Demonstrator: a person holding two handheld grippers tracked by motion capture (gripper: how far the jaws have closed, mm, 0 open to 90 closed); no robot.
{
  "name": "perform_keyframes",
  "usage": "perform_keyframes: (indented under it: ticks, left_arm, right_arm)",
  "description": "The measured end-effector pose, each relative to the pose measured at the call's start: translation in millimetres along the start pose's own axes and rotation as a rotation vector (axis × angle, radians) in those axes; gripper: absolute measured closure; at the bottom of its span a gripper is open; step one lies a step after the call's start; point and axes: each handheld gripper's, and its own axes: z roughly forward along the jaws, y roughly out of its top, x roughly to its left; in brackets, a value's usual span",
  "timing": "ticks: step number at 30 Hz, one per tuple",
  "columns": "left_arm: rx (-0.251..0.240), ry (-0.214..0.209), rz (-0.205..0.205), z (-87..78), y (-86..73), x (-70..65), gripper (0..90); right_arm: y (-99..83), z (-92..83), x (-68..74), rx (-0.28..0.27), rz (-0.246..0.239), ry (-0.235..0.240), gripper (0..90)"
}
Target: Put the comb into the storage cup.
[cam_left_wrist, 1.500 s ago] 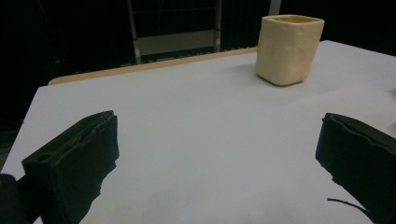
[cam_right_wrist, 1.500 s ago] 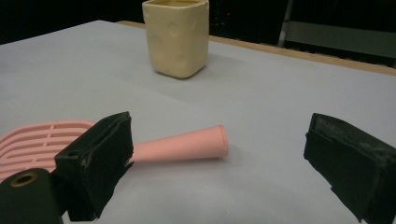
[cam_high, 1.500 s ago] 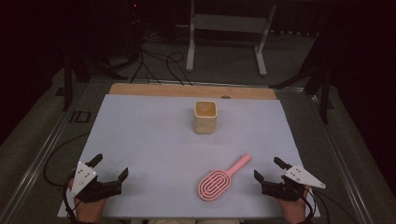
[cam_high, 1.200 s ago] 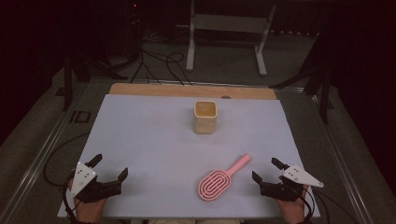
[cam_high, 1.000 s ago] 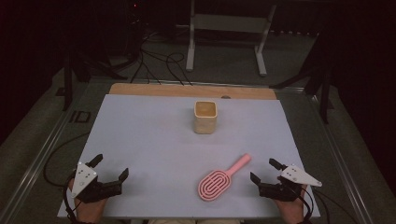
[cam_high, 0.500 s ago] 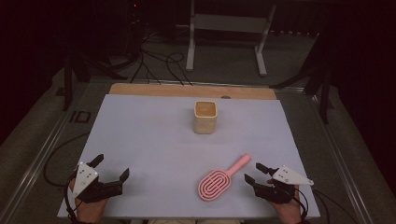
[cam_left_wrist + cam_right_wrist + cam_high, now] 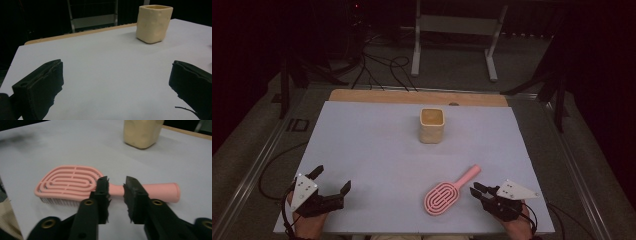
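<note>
A pink hairbrush [image 7: 444, 196] lies bristles down on the white table top [image 7: 377, 145], its handle pointing to the back right. My right gripper [image 7: 476, 188] sits just right of the brush head, aimed at the neck of the hairbrush [image 7: 117, 188]. In the right gripper view my right gripper [image 7: 116, 182] shows a narrow gap; its jaws have just been closing, with nothing between them and the brush just beyond the tips. My left gripper [image 7: 332, 178] rests at the front left, wide open and empty [image 7: 116, 82].
A cream square cup [image 7: 432, 125] stands upright at the middle back of the table, also in the left gripper view [image 7: 154, 23] and the right gripper view [image 7: 142, 132]. A wooden strip [image 7: 412, 97] runs along the far edge. A metal stand [image 7: 452, 30] and cables lie beyond.
My right gripper has slid a little left toward the brush and its jaws have narrowed from wide apart to a small gap. The left gripper, brush and cup have not moved.
</note>
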Motion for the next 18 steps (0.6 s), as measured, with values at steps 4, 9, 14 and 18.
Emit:
perform_keyframes:
  ticks: [4, 9, 14, 18]
  left_arm:
    - [0.000, 0.000, -0.001, 0.2, -0.1, -0.2, 0.0]
    - [0.000, 0.001, 0.000, 0.1, 0.0, -0.2, 0.0]
    - [0.002, 0.002, 0.003, 0.2, -0.2, -0.1, 0.1]
    - [0.004, 0.002, 0.005, 0.7, -0.2, -0.5, 0.1]
  right_arm:
    - [1.3, 2.3, 4.5, 0.011, -0.019, 0.032, 85.6]
    - [3.0, 5.7, 10.9, 0.021, -0.037, 0.091, 90.0]
    - [2.3, 11.7, 17.3, 0.048, -0.067, 0.147, 90.0]
    - [1.9, 15.0, 20.2, 0.063, -0.081, 0.167, 89.9]
